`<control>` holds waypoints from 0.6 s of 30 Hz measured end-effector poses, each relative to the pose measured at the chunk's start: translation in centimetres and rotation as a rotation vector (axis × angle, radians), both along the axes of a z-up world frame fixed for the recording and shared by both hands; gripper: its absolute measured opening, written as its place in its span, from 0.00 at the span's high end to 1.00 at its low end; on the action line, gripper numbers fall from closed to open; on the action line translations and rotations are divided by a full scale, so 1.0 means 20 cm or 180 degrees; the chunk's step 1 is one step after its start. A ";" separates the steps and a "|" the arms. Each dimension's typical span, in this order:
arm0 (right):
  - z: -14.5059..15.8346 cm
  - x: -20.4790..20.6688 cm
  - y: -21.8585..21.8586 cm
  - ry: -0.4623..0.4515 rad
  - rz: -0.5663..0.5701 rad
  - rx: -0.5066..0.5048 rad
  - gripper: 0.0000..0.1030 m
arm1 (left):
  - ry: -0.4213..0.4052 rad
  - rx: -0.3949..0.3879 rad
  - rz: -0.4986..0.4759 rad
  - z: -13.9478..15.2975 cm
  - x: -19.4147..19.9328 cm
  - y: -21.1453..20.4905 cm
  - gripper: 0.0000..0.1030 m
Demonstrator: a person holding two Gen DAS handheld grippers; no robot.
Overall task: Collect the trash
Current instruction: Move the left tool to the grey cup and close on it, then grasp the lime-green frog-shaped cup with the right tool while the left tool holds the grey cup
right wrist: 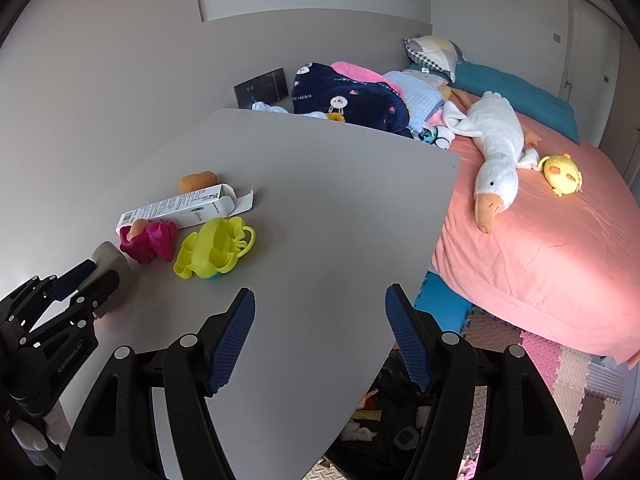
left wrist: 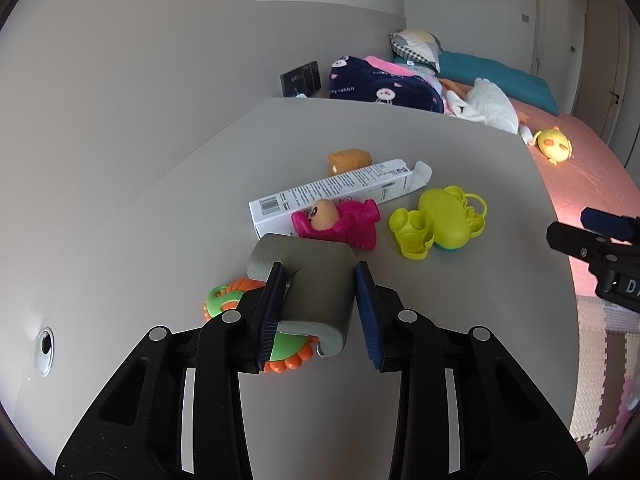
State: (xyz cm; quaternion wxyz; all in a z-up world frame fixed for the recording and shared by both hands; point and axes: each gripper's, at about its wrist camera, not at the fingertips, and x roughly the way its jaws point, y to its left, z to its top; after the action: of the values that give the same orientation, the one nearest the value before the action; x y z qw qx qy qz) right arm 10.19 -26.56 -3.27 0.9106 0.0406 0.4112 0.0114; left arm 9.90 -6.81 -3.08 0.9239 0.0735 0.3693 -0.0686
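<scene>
Grey foam piece (left wrist: 308,280), bent like a corner guard, is being clamped by the left gripper (left wrist: 318,312), w/ both blue pads pressed against its sides. It is being held just above the table (left wrist: 360,140), over an orange-and-green toy (left wrist: 224,296). Judged light, soft and squashy: likely to deform under pressure, unlikely to break, not slippery against ribbed pads. The flat middle section, where it is being gripped now, looks the best place; the curled ends would fold.

The right gripper (right wrist: 320,336) is being held w/ jaws apart and nothing between them, near the table's front edge.

A white carton (left wrist: 340,192) w/ open flap is lying further back, probably also trash: light, stiff-ish, crushable, best taken across its narrow width. Touching it is a pink toy (left wrist: 340,224); beside that, a yellow-green toy (left wrist: 440,220); behind, an orange item (left wrist: 350,160).

The table is smooth, pale grey, matte, set against a plain wall. Below its edge a dark bag (right wrist: 384,420) w/ scraps is being glimpsed, poss. the bin. To the right a bed (right wrist: 540,260) w/ pink sheet, a plush goose (right wrist: 496,152) and bedding are seen, plus foam floor tiles (right wrist: 560,380).
</scene>
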 end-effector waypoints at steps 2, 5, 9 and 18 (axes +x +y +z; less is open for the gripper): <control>0.00 0.01 0.02 0.0011 0.0013 0.0004 0.34 | -0.0055 -0.0056 0.0022 0.04 0.00 0.03 0.66; -0.01 0.04 0.04 0.0023 0.0045 -0.0002 0.34 | -0.0112 -0.0079 0.0055 0.08 0.01 0.06 0.66; -0.01 0.08 0.10 0.0032 0.0105 -0.0007 0.34 | -0.0111 -0.0077 0.0090 0.09 0.04 0.10 0.66; -0.07 0.20 0.22 0.0107 0.0241 0.0085 0.34 | -0.0130 -0.0120 0.0225 0.11 0.09 0.22 0.66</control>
State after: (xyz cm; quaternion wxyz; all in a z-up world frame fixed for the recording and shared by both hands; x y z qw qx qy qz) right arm 14.16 -22.07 -4.67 0.9018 0.0374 0.4275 0.0506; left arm 11.62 -2.43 -0.97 0.9343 0.0443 0.3513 -0.0414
